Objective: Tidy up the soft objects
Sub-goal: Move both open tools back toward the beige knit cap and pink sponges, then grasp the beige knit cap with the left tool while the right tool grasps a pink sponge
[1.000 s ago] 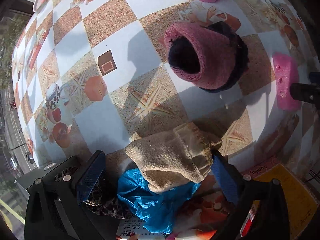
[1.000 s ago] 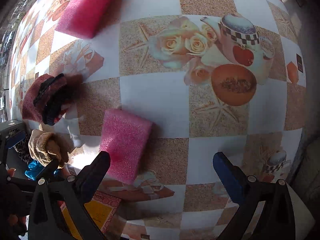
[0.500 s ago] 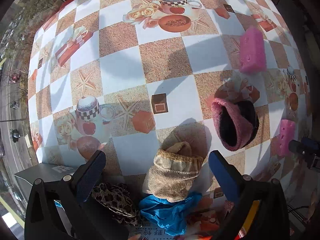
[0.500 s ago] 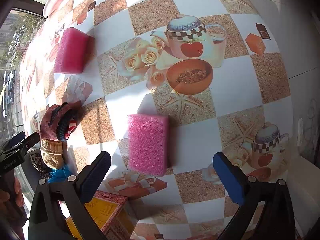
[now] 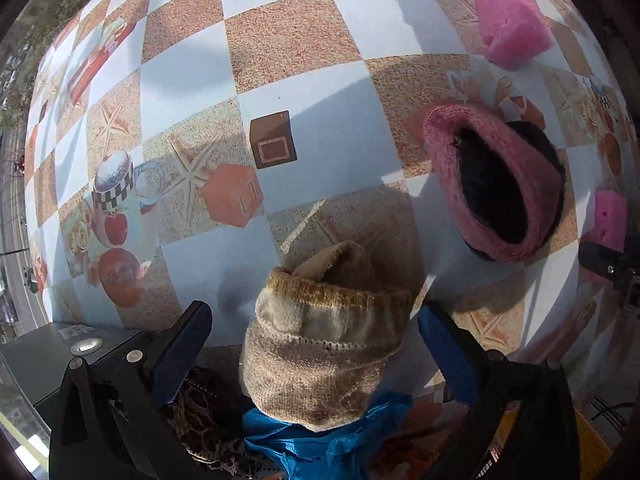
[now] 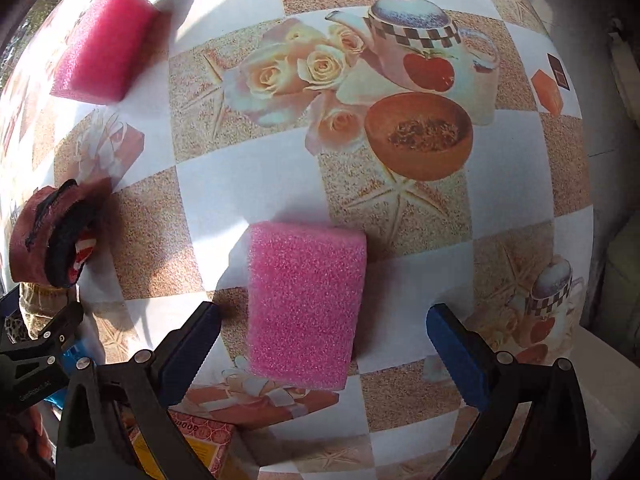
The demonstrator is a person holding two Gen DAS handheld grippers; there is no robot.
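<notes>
Left gripper (image 5: pixel 316 344): jaws spread wide, holding nothing. Beige knit hat (image 5: pixel 324 352) sits between the blue pads, clear gaps on both sides, its rolled brim toward 12 o'clock. Hat looks coarse, worn, slumped. It rests at the table's near edge, partly over blue cloth (image 5: pixel 320 440) at 6 o'clock. A leopard-print fabric (image 5: pixel 200 420) lies at 7 o'clock, mostly hidden behind the left finger. Grey box (image 5: pixel 60 356) at 8 o'clock, cut off by the frame.

Pink knit hat (image 5: pixel 496 184) with dark lining at 2 o'clock, on its side, opening facing the camera, apart from the beige one. Open tablecloth (image 5: pixel 192 80) from 9 to 12 o'clock, nothing standing on it.

Right gripper (image 6: pixel 320 344): jaws wide apart, empty. Near pink sponge (image 6: pixel 306 304) lies flat between the pads, touching neither; porous, rectangular, long side along the fingers. Free cloth at 12 to 3 o'clock up to the table's edge. Second pink sponge (image 6: pixel 102 42) far off at 10 o'clock. Yellow-red carton (image 6: pixel 200 440) at 7 o'clock, half hidden under the left finger. The left gripper shows at the frame edge, 8 o'clock.
</notes>
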